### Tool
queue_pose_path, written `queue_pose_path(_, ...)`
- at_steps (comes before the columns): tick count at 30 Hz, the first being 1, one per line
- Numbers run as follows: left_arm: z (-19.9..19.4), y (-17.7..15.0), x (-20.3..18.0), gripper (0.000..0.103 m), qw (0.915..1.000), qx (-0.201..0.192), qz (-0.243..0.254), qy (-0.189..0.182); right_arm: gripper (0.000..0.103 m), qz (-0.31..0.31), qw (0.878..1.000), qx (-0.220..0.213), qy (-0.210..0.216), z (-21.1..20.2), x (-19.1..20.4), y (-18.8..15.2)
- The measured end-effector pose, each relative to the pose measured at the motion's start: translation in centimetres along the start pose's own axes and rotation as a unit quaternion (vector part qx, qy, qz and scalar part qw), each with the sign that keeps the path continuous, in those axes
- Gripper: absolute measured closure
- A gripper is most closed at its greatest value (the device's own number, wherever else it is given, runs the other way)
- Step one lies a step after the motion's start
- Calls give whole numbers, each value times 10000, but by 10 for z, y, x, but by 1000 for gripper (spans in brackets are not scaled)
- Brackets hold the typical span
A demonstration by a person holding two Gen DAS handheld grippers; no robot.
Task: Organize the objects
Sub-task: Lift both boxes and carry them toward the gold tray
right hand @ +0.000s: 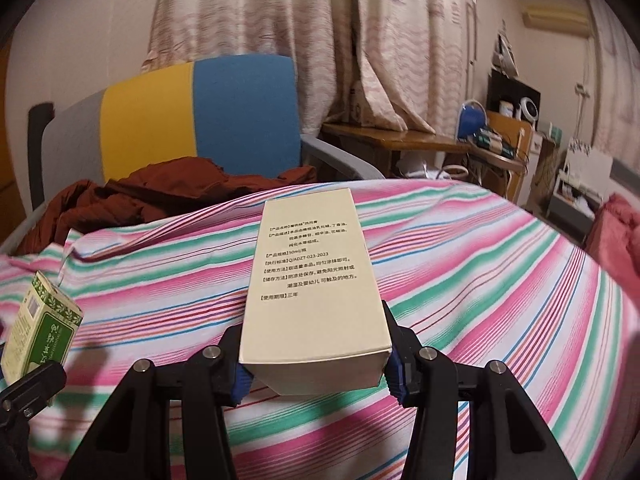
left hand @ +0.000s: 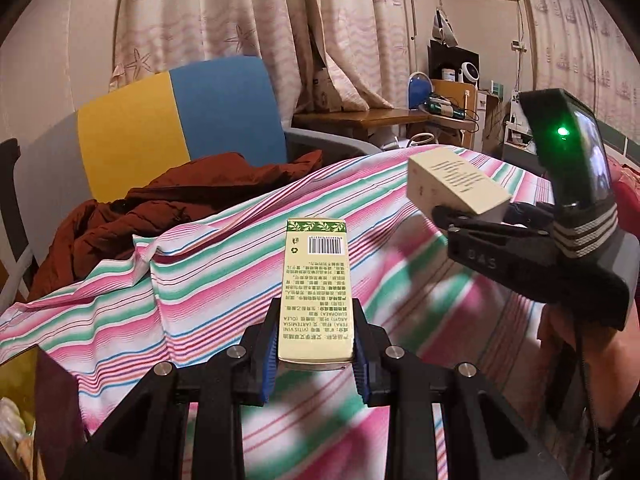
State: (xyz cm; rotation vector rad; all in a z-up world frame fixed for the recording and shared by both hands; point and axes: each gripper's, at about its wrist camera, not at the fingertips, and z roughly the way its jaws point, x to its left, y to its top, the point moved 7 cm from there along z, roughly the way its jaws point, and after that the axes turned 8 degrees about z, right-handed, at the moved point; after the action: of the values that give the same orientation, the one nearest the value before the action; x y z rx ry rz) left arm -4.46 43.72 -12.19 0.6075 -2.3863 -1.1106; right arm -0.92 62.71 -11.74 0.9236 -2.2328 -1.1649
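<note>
My left gripper [left hand: 316, 356] is shut on a narrow cream box with a green leaf band and a barcode [left hand: 316, 280], held above the striped cloth [left hand: 224, 264]. The same box shows at the left edge of the right wrist view [right hand: 42, 320]. My right gripper [right hand: 316, 364] is shut on a wider plain cream box with black printed text [right hand: 316, 276], also held above the cloth. In the left wrist view that box [left hand: 456, 184] and the right gripper [left hand: 452, 216] sit to the upper right.
A pink, green and white striped cloth [right hand: 500, 280] covers the surface below. A brown jacket [left hand: 168, 204] lies on a yellow and blue chair [left hand: 180, 120] behind it. A wooden desk [left hand: 372, 118] with clutter stands at the back right, before the curtains.
</note>
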Motion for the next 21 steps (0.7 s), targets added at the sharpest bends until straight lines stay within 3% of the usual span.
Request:
queue_pose_path(11, -32, -21, 9, 73, 9995, 29, -269, -137, 50, -564, 9977, 258, 268, -28, 42, -21)
queue_pose_path(21, -72, -47, 17, 73, 9975, 99, -595, -368, 50, -591, 9925, 551, 920, -66, 89, -49)
